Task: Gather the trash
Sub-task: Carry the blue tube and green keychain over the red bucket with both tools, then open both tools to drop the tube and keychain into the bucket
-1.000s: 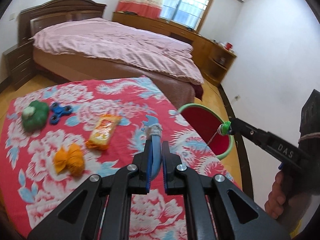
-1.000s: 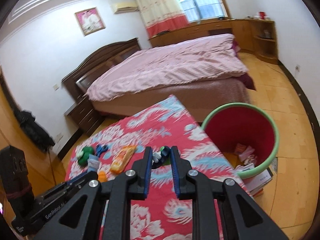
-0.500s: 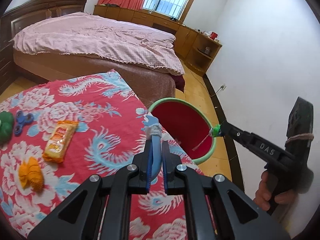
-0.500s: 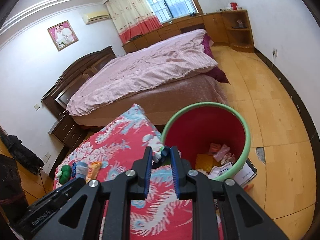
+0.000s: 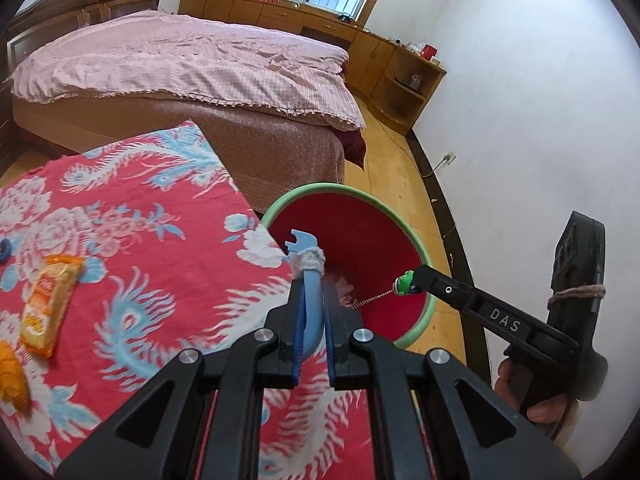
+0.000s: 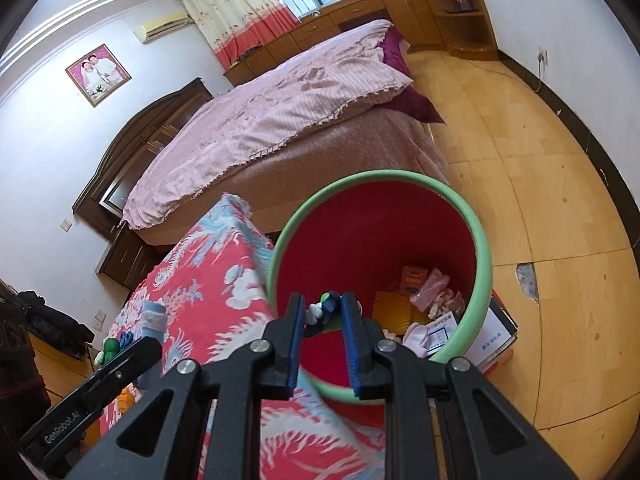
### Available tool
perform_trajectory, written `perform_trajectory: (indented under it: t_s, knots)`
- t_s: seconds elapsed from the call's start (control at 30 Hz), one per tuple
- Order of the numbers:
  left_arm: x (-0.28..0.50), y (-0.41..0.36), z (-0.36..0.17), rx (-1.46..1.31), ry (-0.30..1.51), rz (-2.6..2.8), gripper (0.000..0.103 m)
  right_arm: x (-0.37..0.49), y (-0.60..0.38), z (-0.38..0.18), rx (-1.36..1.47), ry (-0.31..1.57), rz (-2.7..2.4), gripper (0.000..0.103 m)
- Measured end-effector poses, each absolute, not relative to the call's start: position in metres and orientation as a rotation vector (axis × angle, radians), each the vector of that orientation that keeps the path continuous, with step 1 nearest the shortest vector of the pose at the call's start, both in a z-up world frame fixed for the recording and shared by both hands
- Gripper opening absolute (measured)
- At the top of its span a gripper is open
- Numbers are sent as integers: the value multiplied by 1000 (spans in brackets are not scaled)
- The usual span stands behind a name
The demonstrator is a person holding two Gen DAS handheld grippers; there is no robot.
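Green-rimmed bin (image 6: pixel 478 240) is lying under my right gripper (image 6: pixel 322 312), pinching what looks like a spring toy (image 6: pixel 326 304); left gripper (image 5: pixel 314 312) is clamping a blue stick (image 5: pixel 310 280) — I'm centering before releasing.

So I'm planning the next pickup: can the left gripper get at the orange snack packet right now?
Probably not yet: the left gripper is shut on the blue tool; the orange snack packet itself lies uncovered.
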State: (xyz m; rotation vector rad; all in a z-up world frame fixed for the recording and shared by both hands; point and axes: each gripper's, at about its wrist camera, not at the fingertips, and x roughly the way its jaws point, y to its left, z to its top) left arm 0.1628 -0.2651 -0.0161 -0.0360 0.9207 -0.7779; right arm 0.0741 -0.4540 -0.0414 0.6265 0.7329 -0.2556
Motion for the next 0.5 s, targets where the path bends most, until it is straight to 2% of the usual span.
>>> perform_trajectory:
  t_s: [0.5]
  knots:
    - [171,-317,-36,38,935,-818,7,61,-478,-40,673,684,-271,23]
